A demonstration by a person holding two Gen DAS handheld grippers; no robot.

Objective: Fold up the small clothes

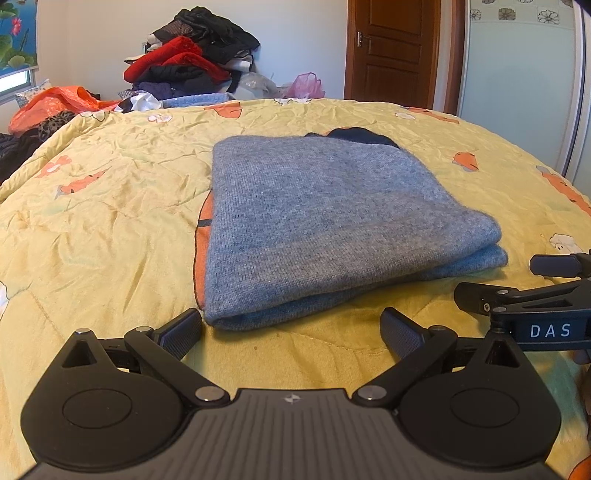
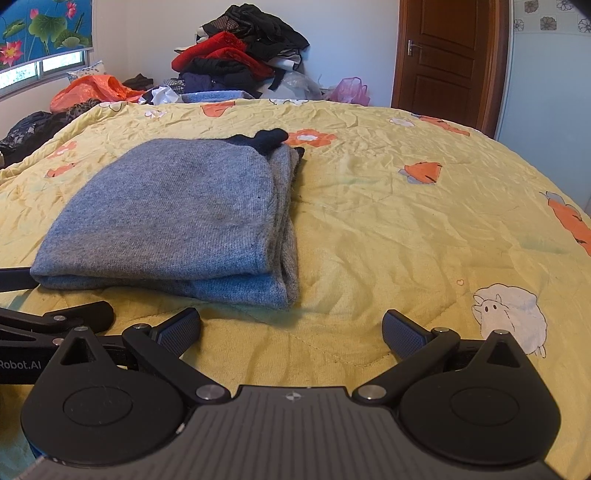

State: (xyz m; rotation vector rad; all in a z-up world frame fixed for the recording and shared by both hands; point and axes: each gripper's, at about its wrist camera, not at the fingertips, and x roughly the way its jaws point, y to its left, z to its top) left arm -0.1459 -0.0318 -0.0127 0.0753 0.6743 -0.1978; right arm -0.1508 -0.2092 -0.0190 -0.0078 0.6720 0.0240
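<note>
One grey knitted garment (image 1: 325,221) lies folded into a thick rectangle on the bed, with a dark navy part (image 1: 356,133) showing at its far end. Two grippers are in view. The left gripper (image 1: 291,332) has its jaws spread wide and holds nothing; the folded garment sits just ahead of them, its near edge close to the left fingertip. The right gripper (image 2: 291,332) is likewise wide open and empty, with the garment (image 2: 173,214) ahead and to the left of its jaws, apart from both pads.

The surface is one yellow quilt (image 1: 110,206), wrinkled, printed with orange carrots and white sheep. Beyond the jaws, at the far edge of the bed, stands one heap of clothes (image 1: 192,55) in black, red and purple against a pale wall. One brown wooden door (image 1: 391,51) stands far right, one window with a lotus-print blind (image 2: 44,33) far left.
</note>
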